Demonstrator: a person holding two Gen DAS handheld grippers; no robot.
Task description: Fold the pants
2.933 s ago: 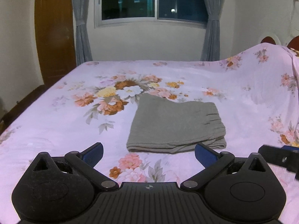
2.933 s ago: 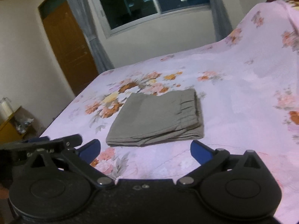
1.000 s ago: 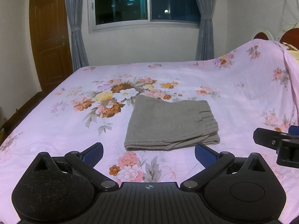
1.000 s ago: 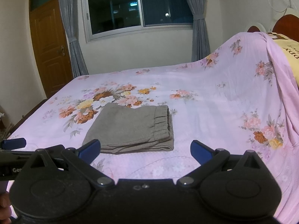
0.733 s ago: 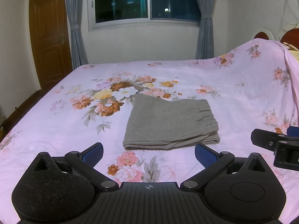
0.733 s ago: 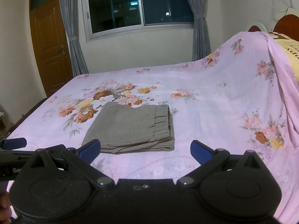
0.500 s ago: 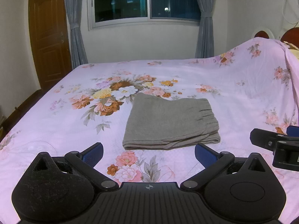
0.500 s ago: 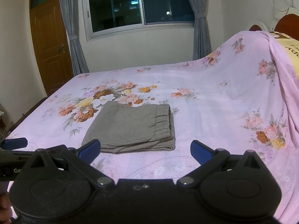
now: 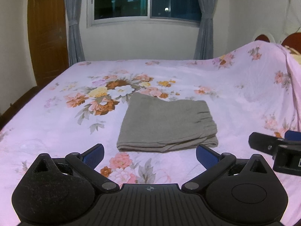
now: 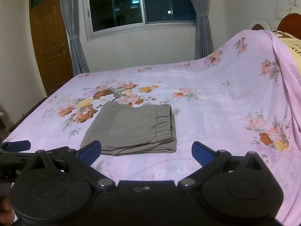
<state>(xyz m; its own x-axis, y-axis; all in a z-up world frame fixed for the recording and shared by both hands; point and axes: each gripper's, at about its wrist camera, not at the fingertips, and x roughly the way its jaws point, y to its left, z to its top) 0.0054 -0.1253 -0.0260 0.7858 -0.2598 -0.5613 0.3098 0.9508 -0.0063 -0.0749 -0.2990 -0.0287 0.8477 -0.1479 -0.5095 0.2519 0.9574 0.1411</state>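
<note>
At your far left stands a brown wooden door (image 10: 50, 43), then grey curtains (image 10: 72, 28) framing a dark sliding window (image 10: 139, 3). Your left gripper (image 9: 149, 155), black with blue finger pads (image 9: 93, 155), is spread wide and empty, touching nothing, held above the near edge of the pink floral bedsheet (image 9: 47, 124). Directly ahead of it, between the two fingers in the left wrist view, lies the folded grey pair of pants (image 9: 165, 126), a flat rectangle on the sheet with its gathered elastic waistband (image 9: 204, 113) to the right and stacked fold edges facing you. Your right gripper (image 10: 146, 152) is likewise spread wide, gripping nothing, clear of the cloth; the pants (image 10: 131, 128) sit ahead and toward its left finger. Further right the sheet rises over a mound, and at the far right a dark red rounded headboard (image 10: 289, 21) shows above it.
</note>
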